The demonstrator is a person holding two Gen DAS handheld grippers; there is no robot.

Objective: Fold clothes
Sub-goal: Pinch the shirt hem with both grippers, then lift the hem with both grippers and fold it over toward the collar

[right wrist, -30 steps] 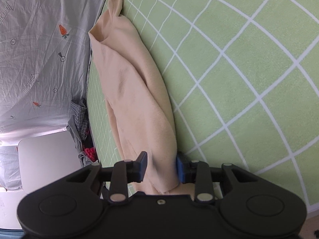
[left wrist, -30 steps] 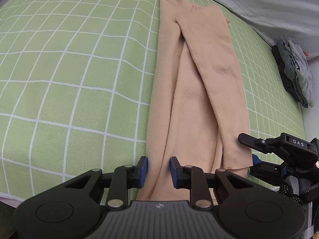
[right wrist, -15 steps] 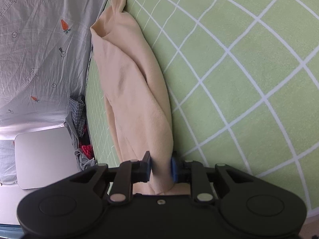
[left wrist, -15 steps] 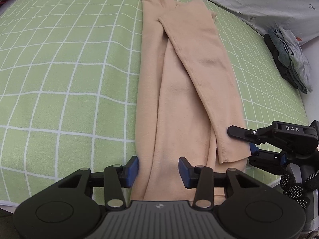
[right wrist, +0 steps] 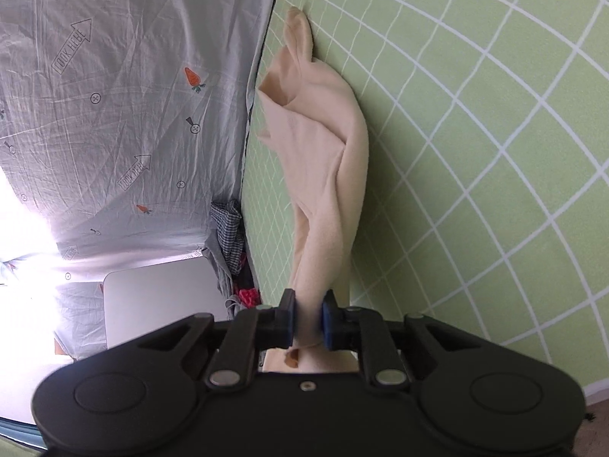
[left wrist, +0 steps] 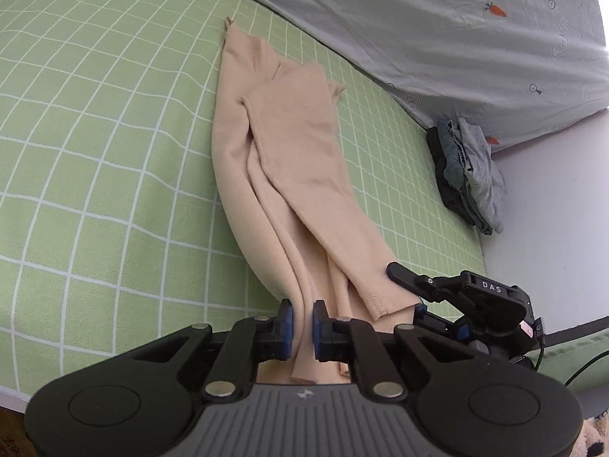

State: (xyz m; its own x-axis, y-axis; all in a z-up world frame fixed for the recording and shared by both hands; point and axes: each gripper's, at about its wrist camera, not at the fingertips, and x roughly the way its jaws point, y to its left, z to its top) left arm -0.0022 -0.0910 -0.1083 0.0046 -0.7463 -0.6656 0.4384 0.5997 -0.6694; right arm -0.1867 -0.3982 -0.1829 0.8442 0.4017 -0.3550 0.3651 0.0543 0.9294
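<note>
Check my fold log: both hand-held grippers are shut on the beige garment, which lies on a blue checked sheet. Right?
One slip: the sheet is green with white checks, as the left wrist view shows. Both the left hand-held gripper and right hand-held gripper are shut on the beige garment.

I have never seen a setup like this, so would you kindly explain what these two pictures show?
There is no robot here: a person holds a two-finger gripper in each hand, and each gripper has a camera looking along its fingers. One picture is from the left gripper, the other from the right gripper. A beige garment lies lengthwise on a green checked sheet. Both grippers are shut on its near end. A pile of dark clothes sits at the sheet's edge, beside a grey printed cloth.
</note>
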